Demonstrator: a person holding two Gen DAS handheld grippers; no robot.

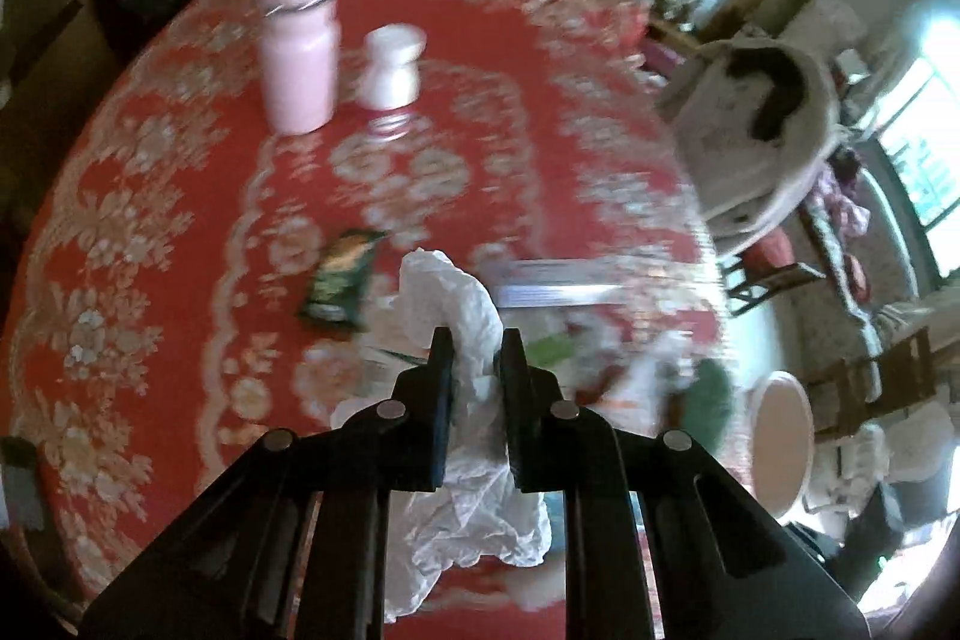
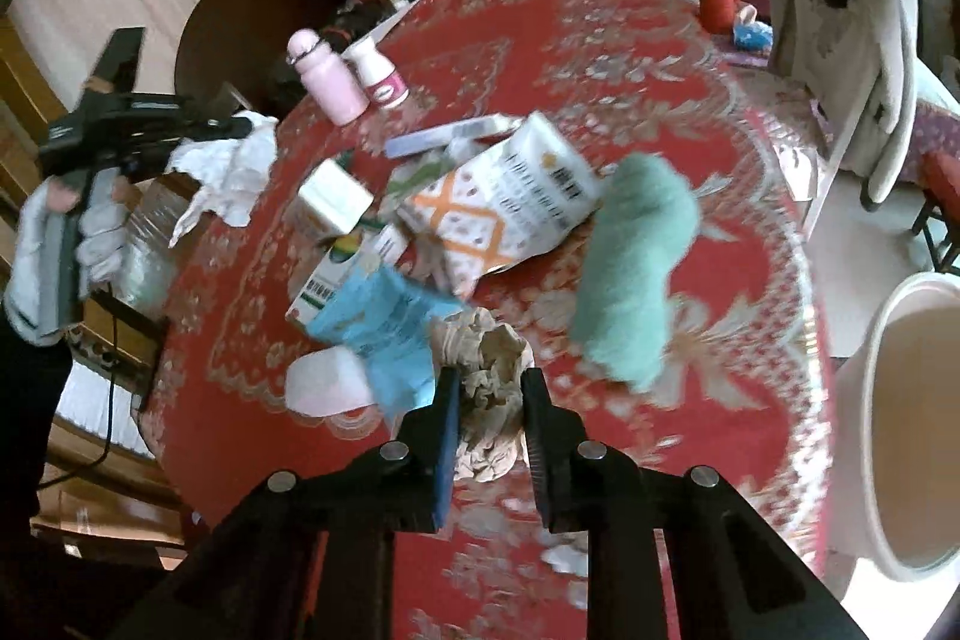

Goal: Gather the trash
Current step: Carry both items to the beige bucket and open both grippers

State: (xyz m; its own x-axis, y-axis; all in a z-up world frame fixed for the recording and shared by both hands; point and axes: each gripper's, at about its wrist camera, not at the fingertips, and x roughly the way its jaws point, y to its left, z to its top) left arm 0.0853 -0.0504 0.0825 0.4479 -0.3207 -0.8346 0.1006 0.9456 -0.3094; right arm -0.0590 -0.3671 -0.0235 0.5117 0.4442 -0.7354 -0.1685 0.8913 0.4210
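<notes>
Both grippers are clenched on trash: the left gripper [image 1: 474, 340] pinches a crumpled white tissue [image 1: 468, 436], the right gripper [image 2: 491, 382] a wrinkled beige paper wad [image 2: 489, 400], each squeezed mid-body so the limp paper hangs without slipping. Judging by the white bin [image 2: 912, 430] beside the red tablecloth [image 2: 660, 100], both loads are probably bound there. From the right wrist view, the left gripper is held level, off the table's far edge, by a gloved hand [image 2: 90, 232]; the right points down over the litter pile, where a printed carton [image 2: 510, 202] and blue packet [image 2: 384, 328] remain.
</notes>
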